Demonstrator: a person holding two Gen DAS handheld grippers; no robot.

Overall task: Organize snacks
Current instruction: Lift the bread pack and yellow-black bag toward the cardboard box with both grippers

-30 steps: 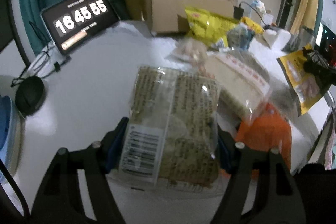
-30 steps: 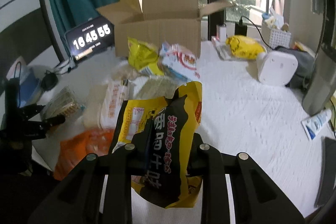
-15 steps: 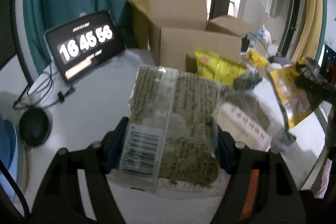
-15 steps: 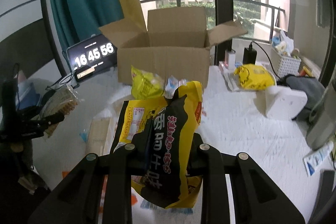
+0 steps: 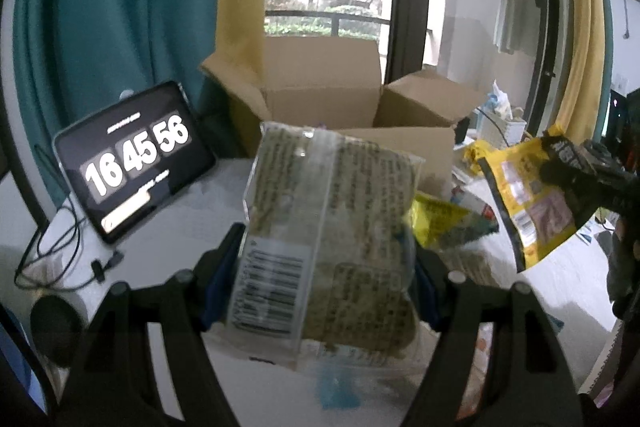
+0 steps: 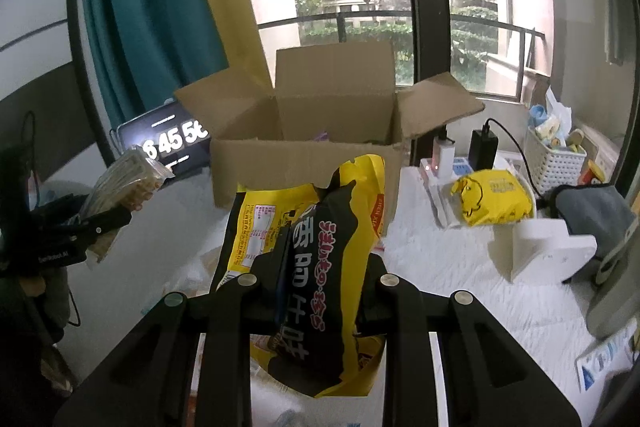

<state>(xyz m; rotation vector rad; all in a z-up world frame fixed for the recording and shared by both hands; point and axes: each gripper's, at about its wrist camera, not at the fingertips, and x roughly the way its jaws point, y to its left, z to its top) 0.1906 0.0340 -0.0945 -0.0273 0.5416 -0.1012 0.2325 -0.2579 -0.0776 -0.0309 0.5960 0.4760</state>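
Observation:
My left gripper (image 5: 324, 267) is shut on a clear packet of greenish-brown crackers (image 5: 332, 227), held up in front of the open cardboard box (image 5: 320, 95). The same packet (image 6: 124, 179) and left gripper (image 6: 92, 227) show at the left of the right wrist view. My right gripper (image 6: 320, 283) is shut on a yellow and black snack bag (image 6: 316, 259), raised before the box (image 6: 304, 107). That bag (image 5: 528, 195) appears at the right in the left wrist view. A loose yellow packet (image 5: 436, 219) lies on the white table (image 5: 180, 219) by the box.
A tablet showing a clock (image 5: 132, 159) leans left of the box, with cables (image 5: 60, 263) and a black round device (image 5: 56, 323) beside it. In the right wrist view a yellow bag (image 6: 492, 195), white stand (image 6: 544, 247), charger (image 6: 484, 143) and white basket (image 6: 556, 155) stand right of the box.
Both grippers have risen and moved toward the cardboard box, each keeping its packet. The box now looms larger and the pile of snacks on the table has dropped low in view.

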